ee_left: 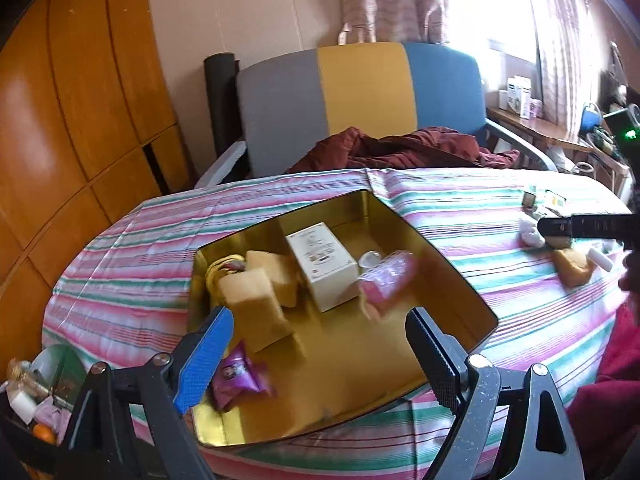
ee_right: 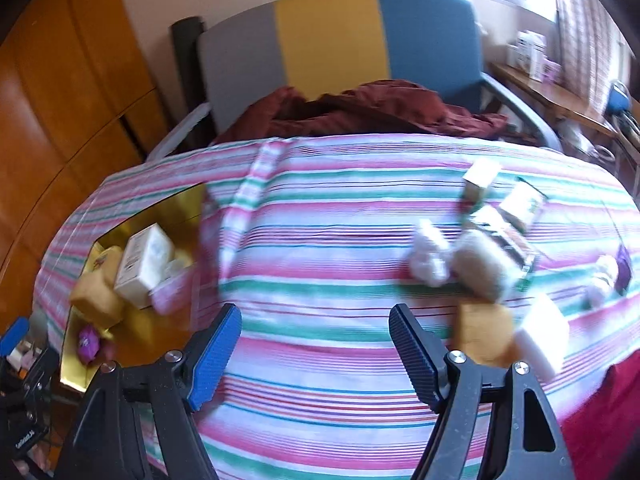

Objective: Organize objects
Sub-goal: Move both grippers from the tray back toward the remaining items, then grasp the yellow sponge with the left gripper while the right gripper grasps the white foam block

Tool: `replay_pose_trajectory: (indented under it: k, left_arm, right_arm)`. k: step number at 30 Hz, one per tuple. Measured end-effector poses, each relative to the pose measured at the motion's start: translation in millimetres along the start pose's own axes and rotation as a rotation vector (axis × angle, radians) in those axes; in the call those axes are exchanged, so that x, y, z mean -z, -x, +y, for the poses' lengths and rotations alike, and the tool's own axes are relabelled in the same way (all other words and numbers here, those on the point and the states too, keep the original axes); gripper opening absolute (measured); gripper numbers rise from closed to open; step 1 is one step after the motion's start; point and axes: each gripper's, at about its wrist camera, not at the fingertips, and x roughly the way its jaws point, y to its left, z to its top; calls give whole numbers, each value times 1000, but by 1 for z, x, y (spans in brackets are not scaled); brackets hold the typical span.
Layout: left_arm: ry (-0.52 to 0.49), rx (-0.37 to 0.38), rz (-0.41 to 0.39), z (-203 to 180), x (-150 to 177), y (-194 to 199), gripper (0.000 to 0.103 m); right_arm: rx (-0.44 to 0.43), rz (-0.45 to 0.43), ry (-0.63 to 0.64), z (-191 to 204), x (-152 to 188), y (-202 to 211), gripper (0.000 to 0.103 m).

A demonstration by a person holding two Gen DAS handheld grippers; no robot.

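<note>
Gold tin (ee_left: pixel 452 280) sits open on my table with the striped cloth (ee_left: pixel 460 200), and it already has things inside. In it I see a white box (ee_left: pixel 322 266) near the middle, two tan blocks (ee_left: pixel 256 304) beside it, a yellow roll (ee_left: pixel 220 274) at the back corner, a pink see-through bottle (ee_left: pixel 386 280) lying on its side, and a small purple packet (ee_left: pixel 240 376) near the front.

My left claw (ee_left: pixel 320 360) hangs over the front part of the tin. Its two fingers stand wide apart and nothing is between them. One finger has a blue pad (ee_left: pixel 206 356) and the other is black.

My right claw (ee_right: pixel 316 352) is over the bare striped cloth, to the right of the tin. Its fingers are also spread apart and hold nothing.

More things lie loose on the cloth to the right of this claw. A tan block (ee_right: pixel 484 332) is just beside the black finger, and a white block (ee_right: pixel 544 334) touches it. Farther back are a crumpled white lump (ee_right: pixel 428 258), a blurry tan round thing (ee_right: pixel 480 264), and some small boxes (ee_right: pixel 516 208). These are blurry, so I cannot tell more about them.

Behind the table is a chair (ee_left: pixel 360 96) with grey, yellow and blue stripes, with a dark red cloth (ee_left: pixel 400 148) on its seat.
</note>
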Motion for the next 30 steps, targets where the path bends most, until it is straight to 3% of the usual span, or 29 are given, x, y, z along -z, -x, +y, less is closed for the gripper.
replay_pose_trajectory:
  k: [18, 25, 30]
  left_arm:
    - [-133, 156, 0, -71, -28, -18, 89]
    - [-176, 259, 33, -115, -41, -34, 89]
    - [-204, 373, 95, -159, -47, -48, 89]
  right_arm:
    - [237, -69, -221, -158, -30, 16, 77]
    - [221, -42, -429, -211, -13, 5, 77]
    - [186, -19, -486, -222, -7, 5, 77]
